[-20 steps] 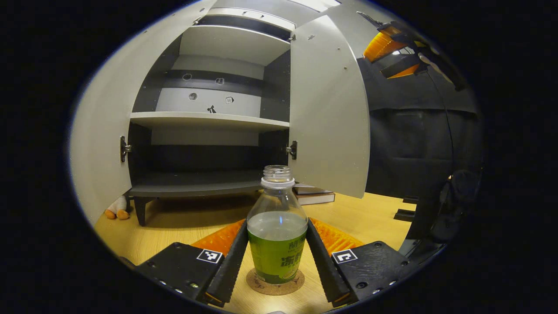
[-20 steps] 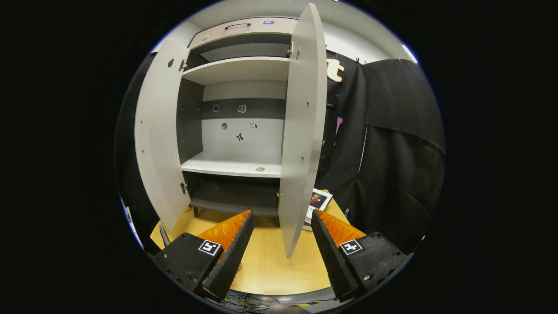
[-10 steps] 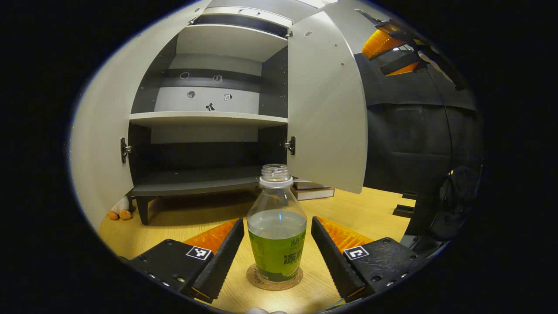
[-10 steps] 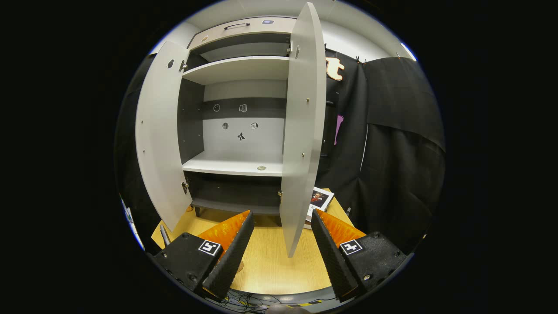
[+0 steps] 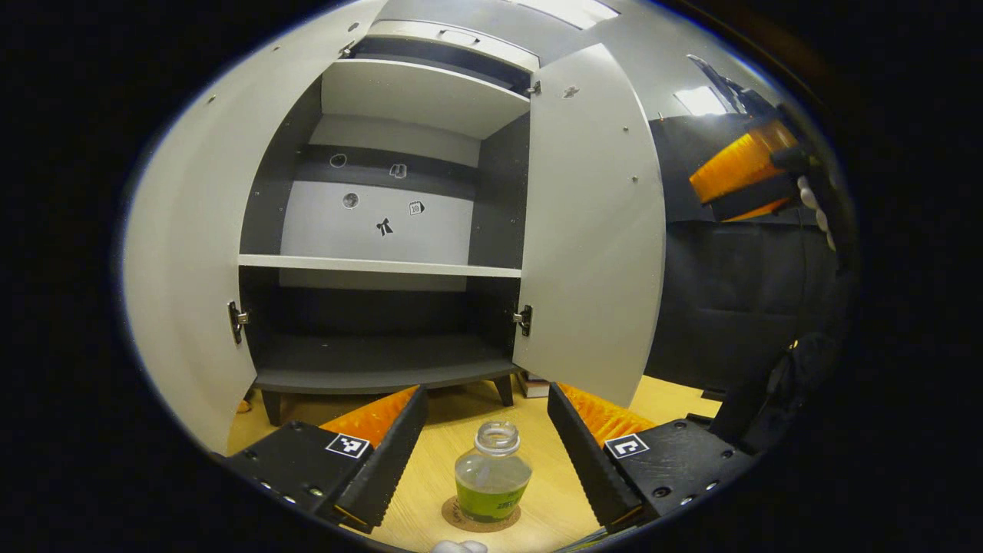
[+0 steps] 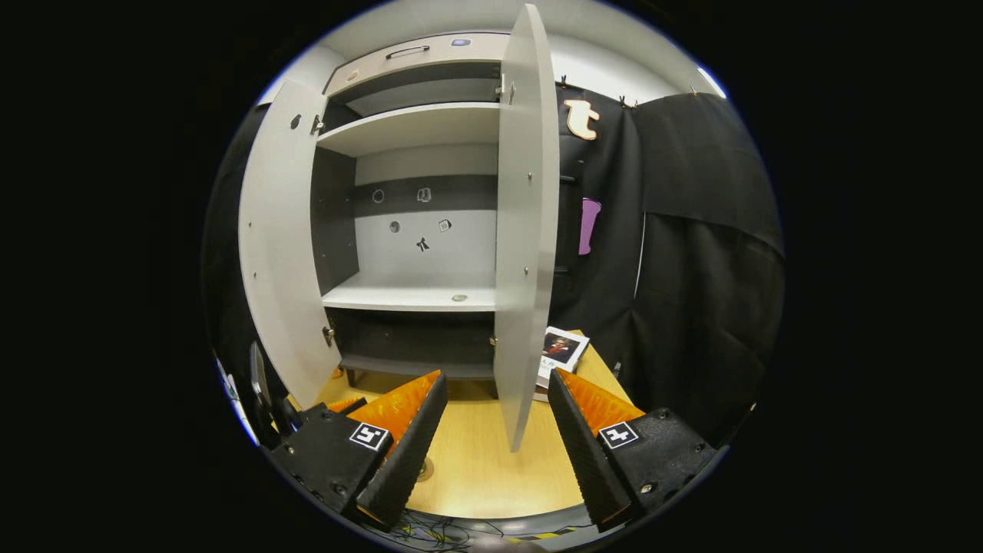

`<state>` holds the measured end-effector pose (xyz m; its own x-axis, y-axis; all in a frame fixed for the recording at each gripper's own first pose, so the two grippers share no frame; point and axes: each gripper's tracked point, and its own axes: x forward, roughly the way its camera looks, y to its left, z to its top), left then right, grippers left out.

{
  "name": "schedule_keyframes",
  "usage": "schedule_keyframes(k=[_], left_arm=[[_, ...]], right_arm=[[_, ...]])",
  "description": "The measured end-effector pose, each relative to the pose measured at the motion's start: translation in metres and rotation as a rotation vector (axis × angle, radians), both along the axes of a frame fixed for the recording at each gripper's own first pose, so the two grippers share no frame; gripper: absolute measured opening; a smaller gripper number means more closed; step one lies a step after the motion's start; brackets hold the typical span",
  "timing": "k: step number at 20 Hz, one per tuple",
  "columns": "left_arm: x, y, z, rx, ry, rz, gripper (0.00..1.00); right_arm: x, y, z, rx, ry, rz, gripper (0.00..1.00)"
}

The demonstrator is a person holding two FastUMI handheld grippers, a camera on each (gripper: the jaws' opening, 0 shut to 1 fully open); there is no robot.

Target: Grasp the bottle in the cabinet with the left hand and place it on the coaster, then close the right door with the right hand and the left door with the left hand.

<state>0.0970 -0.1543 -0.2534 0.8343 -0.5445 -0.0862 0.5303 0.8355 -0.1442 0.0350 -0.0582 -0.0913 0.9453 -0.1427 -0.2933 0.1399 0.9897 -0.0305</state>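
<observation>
The clear bottle (image 5: 491,480), uncapped, with a green label and some liquid, stands upright on the round cork coaster (image 5: 480,518) on the wooden table. My left gripper (image 5: 485,392) is open above and behind it, fingers apart on either side and not touching it. The grey cabinet has both doors swung open: left door (image 5: 184,269), right door (image 5: 591,230). In the right gripper view my right gripper (image 6: 497,376) is open and holds nothing, facing the right door (image 6: 522,253) almost edge-on. The same gripper's orange fingers (image 5: 741,173) hang high at the right in the left gripper view.
The cabinet's shelves (image 6: 415,296) hold nothing but a small round item. A book (image 6: 561,349) lies on the table behind the right door. Black cloth (image 6: 691,269) closes the right side. The table's front edge (image 6: 491,518) is just below my right gripper.
My left gripper has risen and drawn back from the bottle, which stays standing on the coaster. The right gripper has shifted only slightly before the right door.
</observation>
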Motion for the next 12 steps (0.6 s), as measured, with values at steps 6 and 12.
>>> schedule_keyframes(k=[6, 12], left_arm=[[0.01, 0.062, 0.076, 0.052, 0.001, 0.233, 0.95], [-0.015, 0.088, 0.131, 0.095, -0.007, 0.314, 0.95]], right_arm=[[0.005, -0.006, 0.005, 0.02, -0.041, 0.016, 0.82], [0.012, -0.041, 0.015, 0.061, -0.091, -0.001, 0.82]])
